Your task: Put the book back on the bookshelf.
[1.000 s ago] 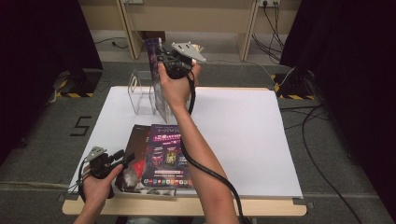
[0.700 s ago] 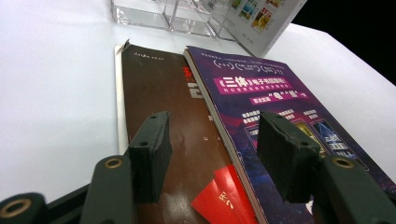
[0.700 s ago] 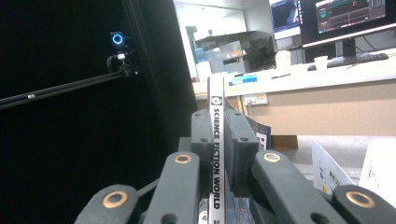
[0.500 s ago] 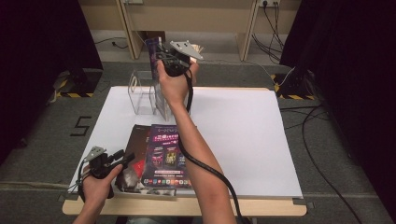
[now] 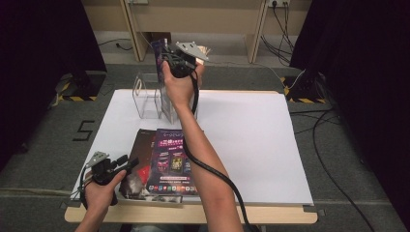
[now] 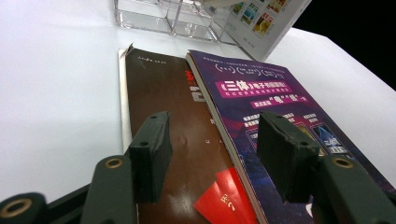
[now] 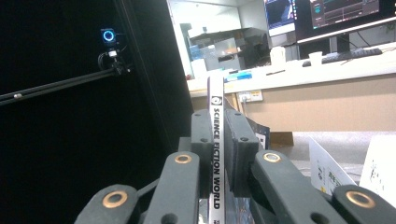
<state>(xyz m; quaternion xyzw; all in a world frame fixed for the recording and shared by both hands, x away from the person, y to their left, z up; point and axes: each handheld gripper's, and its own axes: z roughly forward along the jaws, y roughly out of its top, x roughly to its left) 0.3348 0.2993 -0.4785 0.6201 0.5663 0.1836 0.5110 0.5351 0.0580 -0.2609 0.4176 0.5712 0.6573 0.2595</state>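
My right gripper (image 5: 170, 58) is shut on the spine of a thin magazine (image 5: 165, 100) and holds it upright over a clear acrylic rack (image 5: 145, 99) at the back of the table. In the right gripper view the pads (image 7: 239, 135) clamp a white spine (image 7: 216, 100) that reads "Science Fiction World". My left gripper (image 5: 129, 163) rests open near the front left. Its jaws (image 6: 212, 135) straddle the seam between a brown magazine (image 6: 159, 88) and a purple one (image 6: 261, 93), both lying flat. A red slip (image 6: 224, 203) lies on the brown cover.
A white sheet (image 5: 251, 130) covers the wooden table, whose front edge (image 5: 193, 213) lies just below the magazines. The rack (image 6: 159, 18) has upright clear dividers. Black curtains and floor cables surround the table, and a desk with monitors stands beyond.
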